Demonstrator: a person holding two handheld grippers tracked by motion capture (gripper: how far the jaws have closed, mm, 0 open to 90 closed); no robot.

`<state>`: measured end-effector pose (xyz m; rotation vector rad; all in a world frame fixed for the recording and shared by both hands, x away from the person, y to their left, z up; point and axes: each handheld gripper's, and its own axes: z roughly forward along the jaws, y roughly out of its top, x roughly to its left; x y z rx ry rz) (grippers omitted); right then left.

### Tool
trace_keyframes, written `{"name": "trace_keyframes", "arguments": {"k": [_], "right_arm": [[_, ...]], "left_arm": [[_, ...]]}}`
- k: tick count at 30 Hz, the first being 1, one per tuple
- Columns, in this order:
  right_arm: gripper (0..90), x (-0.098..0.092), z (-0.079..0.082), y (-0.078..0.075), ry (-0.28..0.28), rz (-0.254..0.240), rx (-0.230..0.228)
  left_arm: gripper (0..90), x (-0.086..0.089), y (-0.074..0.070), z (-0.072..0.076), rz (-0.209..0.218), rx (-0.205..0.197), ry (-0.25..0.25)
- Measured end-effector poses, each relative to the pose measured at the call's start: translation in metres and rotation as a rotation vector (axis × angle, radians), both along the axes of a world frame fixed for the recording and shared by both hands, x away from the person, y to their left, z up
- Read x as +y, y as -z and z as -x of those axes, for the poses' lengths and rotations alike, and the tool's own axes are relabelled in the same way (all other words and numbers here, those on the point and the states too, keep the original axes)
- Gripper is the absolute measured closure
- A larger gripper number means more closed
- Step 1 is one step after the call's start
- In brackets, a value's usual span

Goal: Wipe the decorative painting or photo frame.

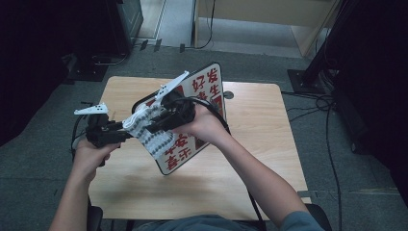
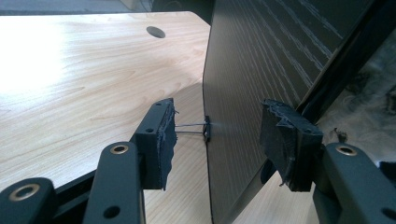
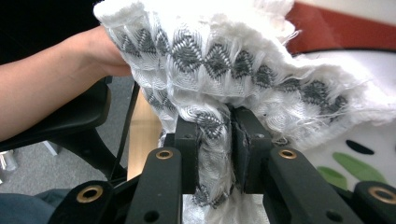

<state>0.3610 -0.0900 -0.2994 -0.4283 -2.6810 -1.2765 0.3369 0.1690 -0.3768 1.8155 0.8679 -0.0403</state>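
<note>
A board [image 1: 207, 86] with red characters stands tilted on the wooden table [image 1: 260, 125]. My right gripper [image 1: 153, 126] is shut on a white cloth with a grey zigzag pattern [image 1: 150, 132] and holds it against the board's printed face. In the right gripper view the cloth [image 3: 210, 56] bunches between and above the jaws of that gripper [image 3: 231, 126], with the board [image 3: 355, 116] behind. My left gripper [image 1: 126, 132] is at the board's left edge. In the left gripper view its jaws [image 2: 224, 123] straddle the dark back of the board [image 2: 261, 60]; a gap shows at the left pad [image 2: 163, 135], beside a small metal clip [image 2: 206, 129].
A round cable hole [image 1: 228, 95] lies in the table behind the board. Cables [image 1: 317, 103] run over the floor at the right. Dark stands [image 1: 91, 67] sit at the far left, and light wooden furniture [image 1: 269, 14] at the back.
</note>
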Motion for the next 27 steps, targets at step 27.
{"name": "trace_keyframes", "arguments": {"k": [27], "right_arm": [[74.5,-0.002,0.006,0.025,-0.008,0.009,0.019]], "left_arm": [[47.8,0.001,0.001,0.000,0.002,0.004,0.006]]}}
